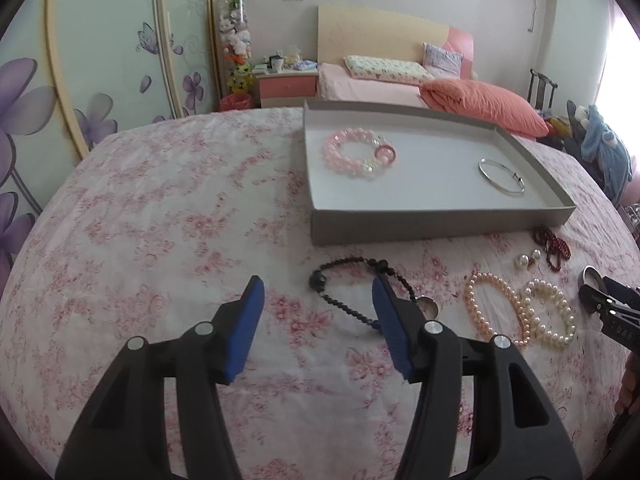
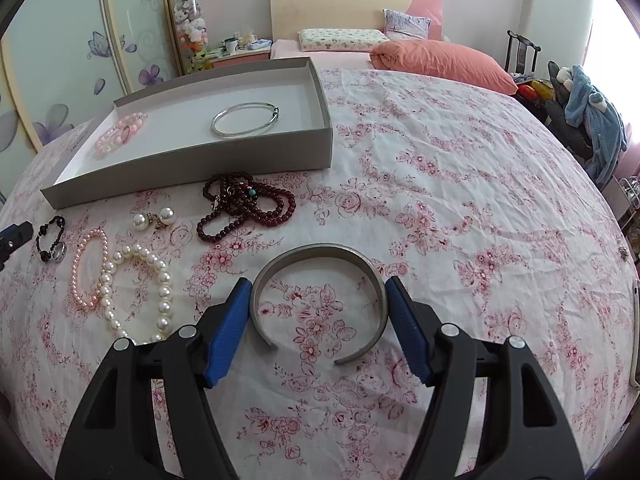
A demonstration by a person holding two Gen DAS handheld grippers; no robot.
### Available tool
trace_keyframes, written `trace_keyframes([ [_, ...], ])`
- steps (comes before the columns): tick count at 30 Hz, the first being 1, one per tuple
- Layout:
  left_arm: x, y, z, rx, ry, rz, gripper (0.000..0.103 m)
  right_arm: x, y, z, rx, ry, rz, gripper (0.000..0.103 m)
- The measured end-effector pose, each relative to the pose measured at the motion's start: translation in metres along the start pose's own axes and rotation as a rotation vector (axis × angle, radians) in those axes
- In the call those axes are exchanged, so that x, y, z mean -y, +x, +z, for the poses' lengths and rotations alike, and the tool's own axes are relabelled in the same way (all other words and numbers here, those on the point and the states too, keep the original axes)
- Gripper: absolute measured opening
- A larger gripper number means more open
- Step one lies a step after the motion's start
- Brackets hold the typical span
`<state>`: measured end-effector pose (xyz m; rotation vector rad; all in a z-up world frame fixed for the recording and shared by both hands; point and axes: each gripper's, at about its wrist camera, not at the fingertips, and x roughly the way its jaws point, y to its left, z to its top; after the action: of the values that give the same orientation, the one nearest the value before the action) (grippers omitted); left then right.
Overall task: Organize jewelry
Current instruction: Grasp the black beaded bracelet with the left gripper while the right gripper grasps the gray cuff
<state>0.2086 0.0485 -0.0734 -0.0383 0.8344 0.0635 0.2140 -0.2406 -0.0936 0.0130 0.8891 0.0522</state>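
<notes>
A grey tray (image 1: 420, 224) (image 2: 192, 168) holds a pink bead bracelet (image 1: 352, 154) (image 2: 118, 132) and a thin silver bangle (image 1: 502, 178) (image 2: 244, 120). On the floral cloth lie a black bead bracelet (image 1: 344, 280) (image 2: 50, 240), pink pearls (image 1: 496, 304) (image 2: 86, 276), white pearls (image 1: 554, 316) (image 2: 140, 292), pearl earrings (image 1: 528, 258) (image 2: 154, 218) and dark red beads (image 1: 554, 244) (image 2: 244, 204). My left gripper (image 1: 318, 292) is open beside the black bracelet. My right gripper (image 2: 316, 292) is open, its pads around a wide silver cuff (image 2: 318, 300); it also shows in the left wrist view (image 1: 596, 294).
The jewelry lies on a round table with a pink floral cloth (image 1: 160, 220) (image 2: 460, 200). Behind it is a bed with an orange pillow (image 1: 484, 104) (image 2: 440, 60), a nightstand (image 1: 288, 86) and a flowered wardrobe (image 1: 60, 80). A chair with blue clothes (image 2: 592, 120) stands at right.
</notes>
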Motion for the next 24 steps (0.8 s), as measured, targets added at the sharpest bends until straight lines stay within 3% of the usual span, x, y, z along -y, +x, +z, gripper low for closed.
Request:
trace_keyframes([
  [3,0.004,0.009,0.001,-0.028,0.003,0.009,0.054,0.0,0.0,0.0,-0.001,0.003,0.002,0.068],
  [8,0.006,0.025,0.003,-0.085,0.005,0.032,0.043,0.0,0.001,0.0,-0.001,0.003,0.003,0.068],
  [11,0.005,0.028,0.005,-0.082,0.002,0.039,0.039,0.0,0.001,0.0,-0.001,0.003,0.002,0.068],
  [18,0.007,0.028,0.004,-0.067,0.001,0.045,0.016,0.0,0.0,0.0,0.0,0.003,0.002,0.068],
  [24,0.008,0.027,0.003,-0.06,0.005,0.049,0.012,0.0,0.0,0.0,0.0,0.003,0.001,0.068],
])
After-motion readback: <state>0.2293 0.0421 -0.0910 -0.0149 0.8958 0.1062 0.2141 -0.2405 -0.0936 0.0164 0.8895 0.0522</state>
